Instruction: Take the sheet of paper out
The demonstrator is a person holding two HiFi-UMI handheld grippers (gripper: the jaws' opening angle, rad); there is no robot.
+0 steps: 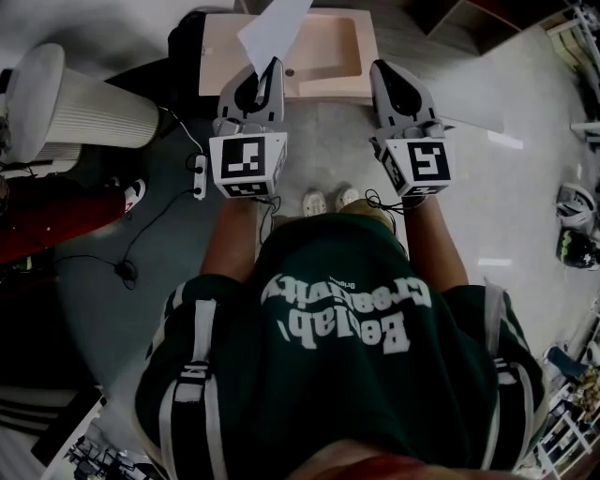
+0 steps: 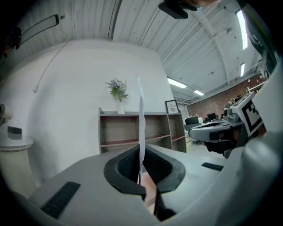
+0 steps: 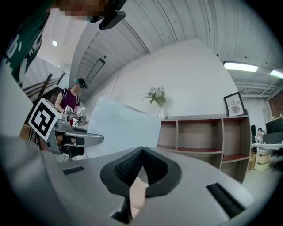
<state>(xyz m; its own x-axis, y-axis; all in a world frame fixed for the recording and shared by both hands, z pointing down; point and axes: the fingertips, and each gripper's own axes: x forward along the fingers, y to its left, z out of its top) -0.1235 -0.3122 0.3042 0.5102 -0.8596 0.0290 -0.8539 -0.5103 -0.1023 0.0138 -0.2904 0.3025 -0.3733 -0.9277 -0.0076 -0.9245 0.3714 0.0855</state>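
Left tool (image 2: 140, 152) is clamped shut on the sheet of paper (image 2: 141, 115): pads pinch its lower edge, and the sheet rises edge-on straight up from between them. From the head view the same tool (image 1: 271, 66) points level and away from the body, with the white sheet (image 1: 273, 26) fanning out beyond its tips, over the far side of the pale wooden tabletop (image 1: 323, 86). Can't tell whether the paper touches the wood anywhere.

Right tool (image 3: 141, 150) is fully closed with nothing between the pads. In the head view it (image 1: 384, 67) sits parallel to the left one and well apart from the sheet, tips at the tabletop's right edge. Its own camera sees the sheet (image 3: 119, 128) broadside, off to the left.

Marker cubes (image 1: 247, 165) and (image 1: 419, 167) are near the wrists, forearms behind them. Person's white shoes (image 1: 328, 200) are on the grey floor between the arms.

Further out: white ribbed cylinder (image 1: 89, 111) to the left, wooden shelf unit (image 2: 141, 130) against the white wall with a flower vase (image 2: 118, 92) on top
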